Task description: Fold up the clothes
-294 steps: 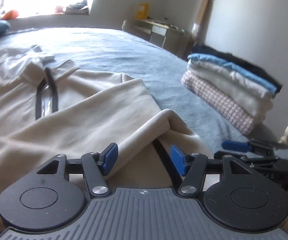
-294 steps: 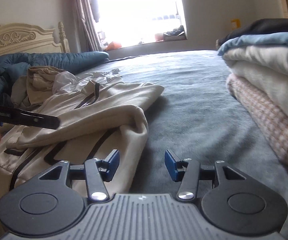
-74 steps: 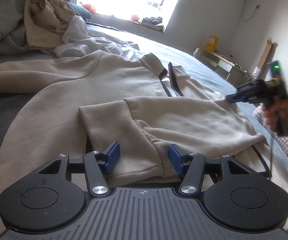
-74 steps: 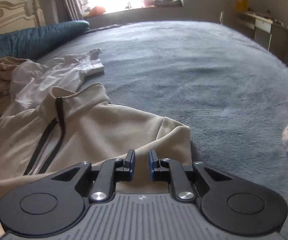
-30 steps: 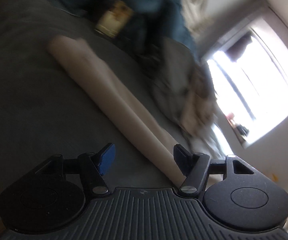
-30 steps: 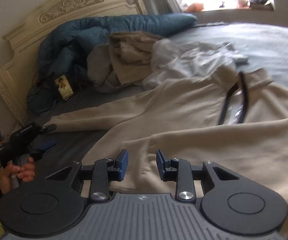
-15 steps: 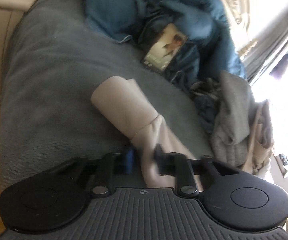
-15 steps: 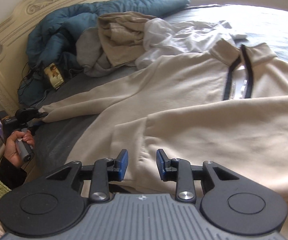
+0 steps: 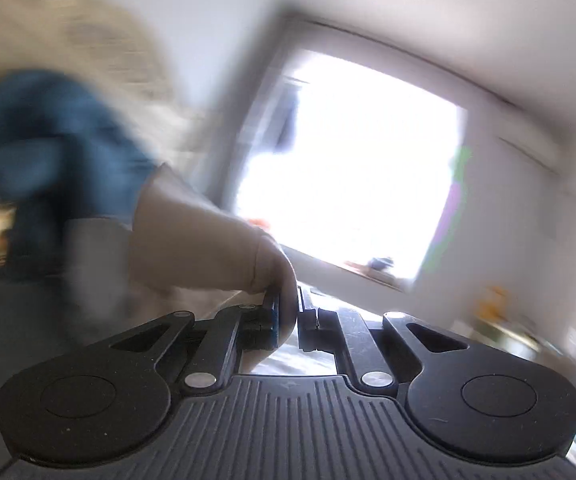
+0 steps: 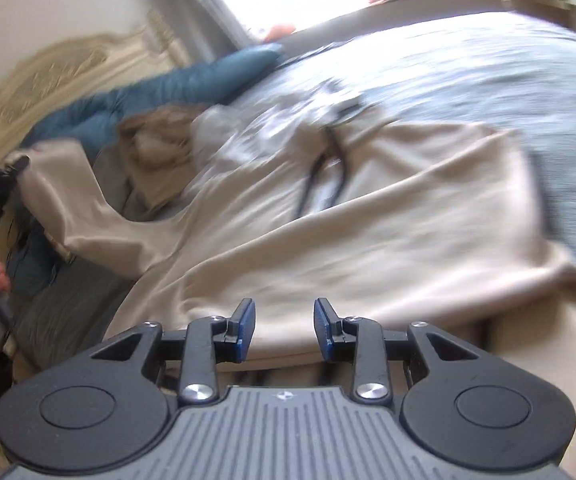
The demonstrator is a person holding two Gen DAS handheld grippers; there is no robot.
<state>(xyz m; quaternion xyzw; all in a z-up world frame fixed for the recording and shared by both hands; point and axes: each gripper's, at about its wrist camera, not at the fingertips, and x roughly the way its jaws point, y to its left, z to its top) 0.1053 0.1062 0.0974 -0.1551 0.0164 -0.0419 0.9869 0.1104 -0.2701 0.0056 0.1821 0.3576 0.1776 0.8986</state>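
Left gripper [image 9: 287,316] is clamped on the sleeve cuff [image 9: 276,276] of the beige jacket [image 10: 367,216], lifted off the bed [image 10: 507,68]; right gripper [image 10: 284,328] hangs with its 2 fingers apart above the jacket's near hem. Looks like the sleeve-fold step: next, carry the cuff across the body, spread mid-bed, and lay it flat. Both views are motion-blurred, and the bed's near edge is cut off

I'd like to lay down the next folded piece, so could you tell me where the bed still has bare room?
Bare grey-blue bedcover lies beyond the beige jacket, running toward the window wall. It is crowded near the headboard: blue duvet, a heap of crumpled clothes, and the left gripper lifting the jacket's sleeve.
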